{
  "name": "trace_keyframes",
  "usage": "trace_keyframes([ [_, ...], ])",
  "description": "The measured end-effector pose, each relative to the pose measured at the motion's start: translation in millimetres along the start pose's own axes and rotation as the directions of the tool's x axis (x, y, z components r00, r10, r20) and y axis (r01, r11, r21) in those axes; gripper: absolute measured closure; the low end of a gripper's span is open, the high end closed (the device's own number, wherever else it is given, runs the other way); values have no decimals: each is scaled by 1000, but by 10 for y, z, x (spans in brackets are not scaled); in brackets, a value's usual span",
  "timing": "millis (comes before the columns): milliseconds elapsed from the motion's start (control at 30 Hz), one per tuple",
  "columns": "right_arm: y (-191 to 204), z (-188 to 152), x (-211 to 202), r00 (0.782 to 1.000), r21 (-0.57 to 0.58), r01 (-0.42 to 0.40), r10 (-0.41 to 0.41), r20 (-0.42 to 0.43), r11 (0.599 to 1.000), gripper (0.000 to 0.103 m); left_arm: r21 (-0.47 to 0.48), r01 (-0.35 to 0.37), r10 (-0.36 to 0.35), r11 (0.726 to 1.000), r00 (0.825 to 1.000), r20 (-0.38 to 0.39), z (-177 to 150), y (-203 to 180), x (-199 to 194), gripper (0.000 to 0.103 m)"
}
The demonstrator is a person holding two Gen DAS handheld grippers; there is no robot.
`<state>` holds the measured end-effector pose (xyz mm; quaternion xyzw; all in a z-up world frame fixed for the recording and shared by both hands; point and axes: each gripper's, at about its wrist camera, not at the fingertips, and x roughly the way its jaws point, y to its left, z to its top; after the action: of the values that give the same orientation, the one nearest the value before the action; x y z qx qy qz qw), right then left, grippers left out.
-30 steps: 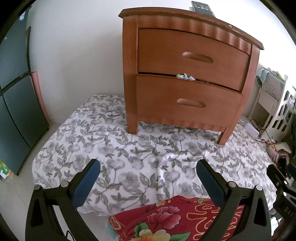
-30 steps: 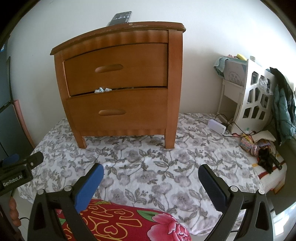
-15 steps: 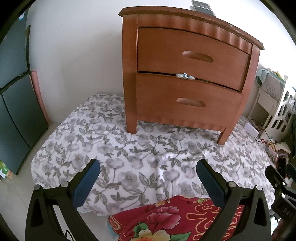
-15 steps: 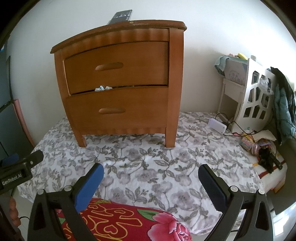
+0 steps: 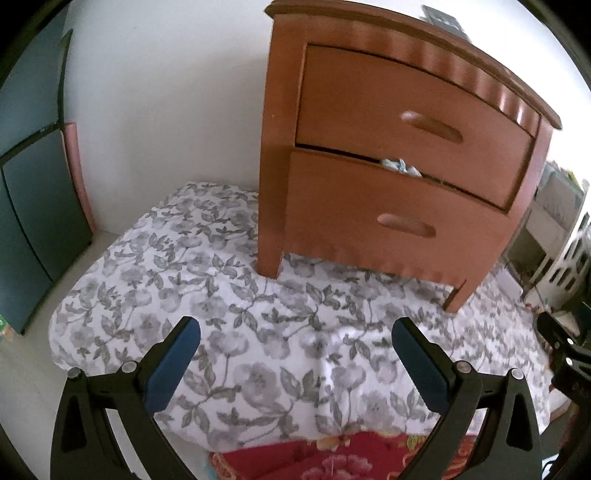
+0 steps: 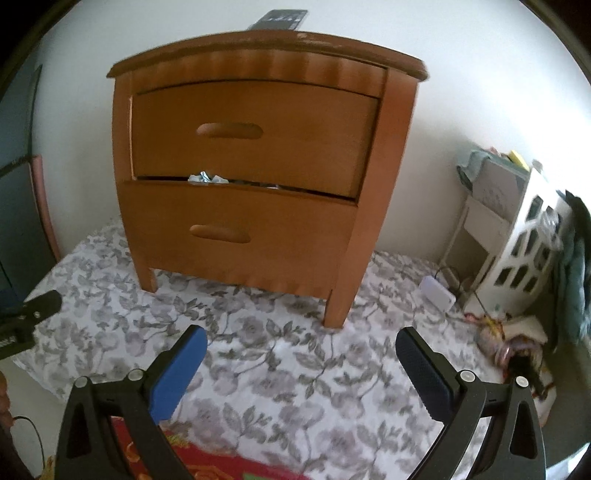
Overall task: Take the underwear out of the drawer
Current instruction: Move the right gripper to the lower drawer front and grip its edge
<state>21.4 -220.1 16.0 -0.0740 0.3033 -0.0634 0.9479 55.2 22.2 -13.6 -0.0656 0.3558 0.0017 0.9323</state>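
A brown wooden nightstand [image 5: 399, 155] [image 6: 258, 177] with two drawers stands on a floral sheet. A scrap of pale blue-white underwear [image 5: 400, 166] [image 6: 207, 178] pokes out of the narrow gap above the lower drawer [image 5: 391, 225] [image 6: 229, 232]. Both drawers look nearly closed. My left gripper [image 5: 295, 362] is open above the sheet, well short of the nightstand. The right gripper [image 6: 301, 369] also stands open with nothing between its blue pads, a little closer to the nightstand's front.
The floral sheet [image 5: 221, 295] [image 6: 295, 369] covers a low mattress. A red flowered blanket [image 5: 332, 458] lies at the near edge. White shelves [image 6: 517, 240] and clutter stand to the right, a dark cabinet [image 5: 29, 184] to the left. A remote [image 6: 280, 18] lies on the nightstand.
Both grippers have moved forward toward the nightstand, which looks larger now. The views have tilted and blurred a little. Both stay open.
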Motion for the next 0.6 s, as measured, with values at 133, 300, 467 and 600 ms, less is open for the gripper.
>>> trace_keyframes([
  [133, 53, 209, 181, 1000, -50, 4, -4, 0, 999, 0, -6, 7, -7, 1000, 1000, 12, 78, 36, 115, 0],
  [300, 146, 500, 413, 1000, -117, 2, 0, 16, 993, 0, -34, 21, -19, 999, 999, 39, 157, 119, 218, 0],
  [467, 294, 748, 690, 999, -201, 22, -14, 43, 979, 0, -16, 15, -14, 1000, 998, 60, 205, 158, 353, 0],
  [600, 462, 918, 976, 999, -272, 26, -14, 46, 962, 0, -34, 46, -44, 998, 998, 46, 203, 226, 462, 0],
])
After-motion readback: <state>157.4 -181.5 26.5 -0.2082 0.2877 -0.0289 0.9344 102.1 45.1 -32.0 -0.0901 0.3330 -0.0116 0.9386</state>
